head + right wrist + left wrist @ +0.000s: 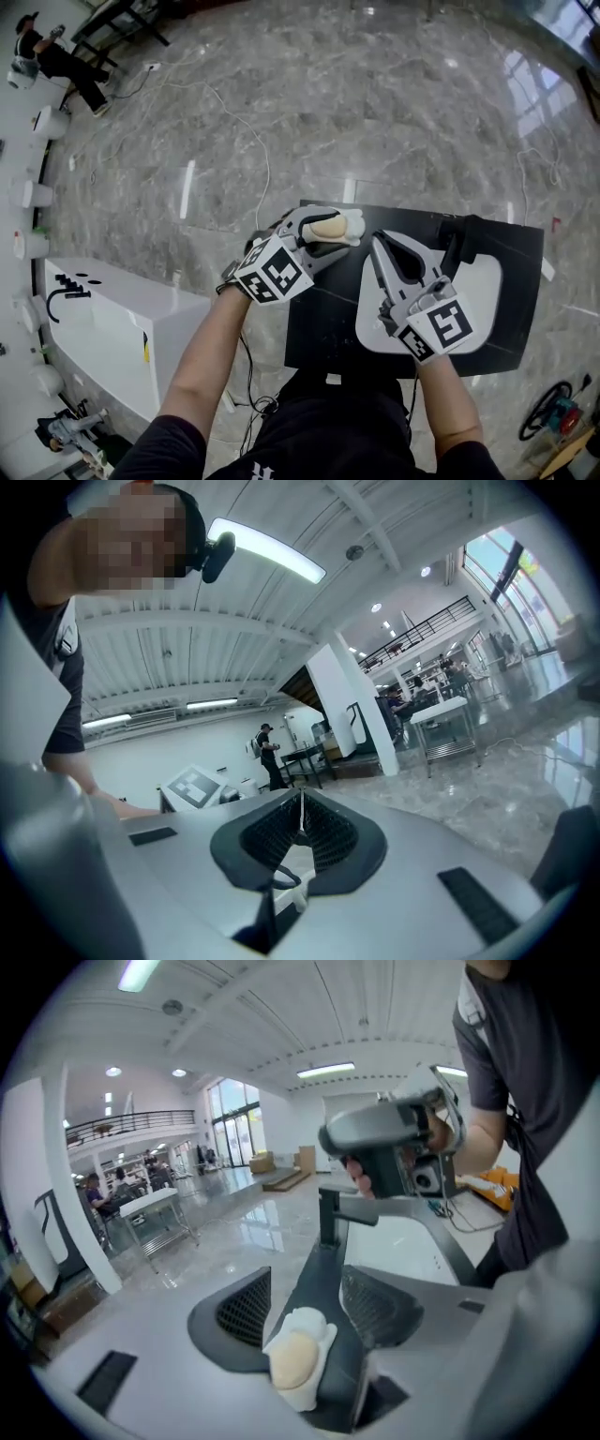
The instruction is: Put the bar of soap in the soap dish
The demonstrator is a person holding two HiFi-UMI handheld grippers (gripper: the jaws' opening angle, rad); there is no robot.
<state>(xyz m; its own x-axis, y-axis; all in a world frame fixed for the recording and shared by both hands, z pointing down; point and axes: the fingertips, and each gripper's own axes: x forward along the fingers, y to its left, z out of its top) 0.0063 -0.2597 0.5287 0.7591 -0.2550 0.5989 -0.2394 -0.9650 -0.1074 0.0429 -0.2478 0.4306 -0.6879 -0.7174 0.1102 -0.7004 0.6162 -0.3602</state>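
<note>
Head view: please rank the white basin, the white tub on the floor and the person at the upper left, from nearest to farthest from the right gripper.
1. The white basin: right under the right gripper, set in the black counter.
2. The white tub: on the floor, at the left.
3. The person: far across the floor, upper left corner.

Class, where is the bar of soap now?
Head view: the bar of soap sits in the soap dish between the left gripper's fingers, left of the sink.

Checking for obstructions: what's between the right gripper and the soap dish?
Nothing: head view shows only bare black countertop between the right gripper and the soap dish.
</note>
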